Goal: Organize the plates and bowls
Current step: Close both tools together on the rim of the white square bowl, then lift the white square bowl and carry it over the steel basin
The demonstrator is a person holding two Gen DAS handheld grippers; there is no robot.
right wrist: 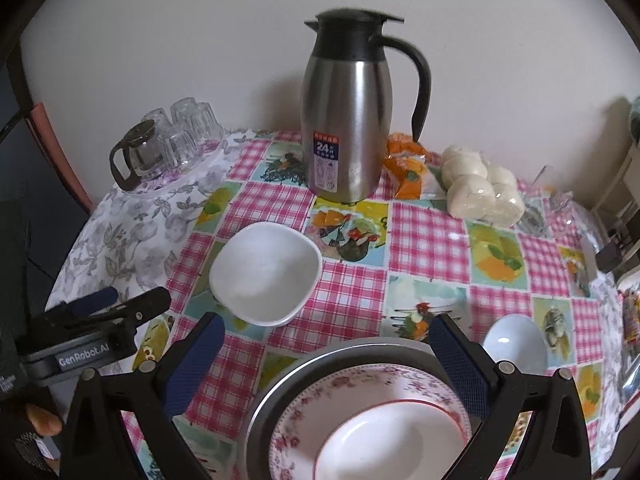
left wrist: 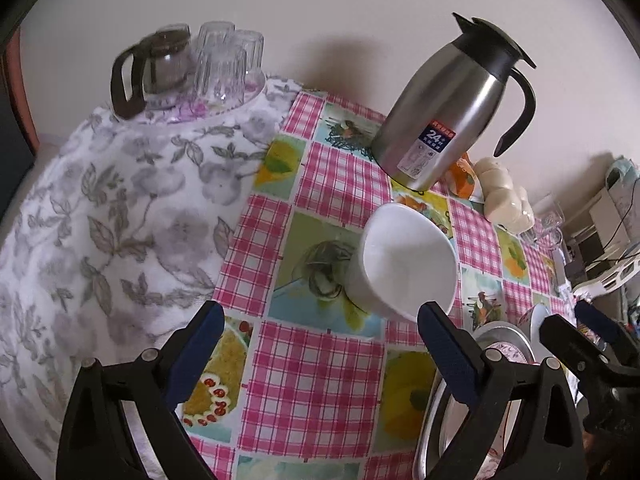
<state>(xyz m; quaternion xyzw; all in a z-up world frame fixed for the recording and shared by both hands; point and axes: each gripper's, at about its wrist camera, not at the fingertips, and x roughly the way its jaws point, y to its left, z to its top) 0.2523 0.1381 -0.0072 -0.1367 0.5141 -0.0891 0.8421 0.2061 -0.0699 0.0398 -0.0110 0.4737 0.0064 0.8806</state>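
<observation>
- Left gripper: jaws wide apart, holding nothing.
- Right gripper: jaws wide apart, empty, above floral plate in metal pan.
- White bowl upright on tabletop, near steel jug.

A home dining corner, shown by the counter's pink checked oilcloth, a steel thermos jug, upturned drinking glasses, bagged steamed buns and stacked crockery.

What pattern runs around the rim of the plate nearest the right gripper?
A pink floral band on the plate, clearest in the right wrist view.
</observation>
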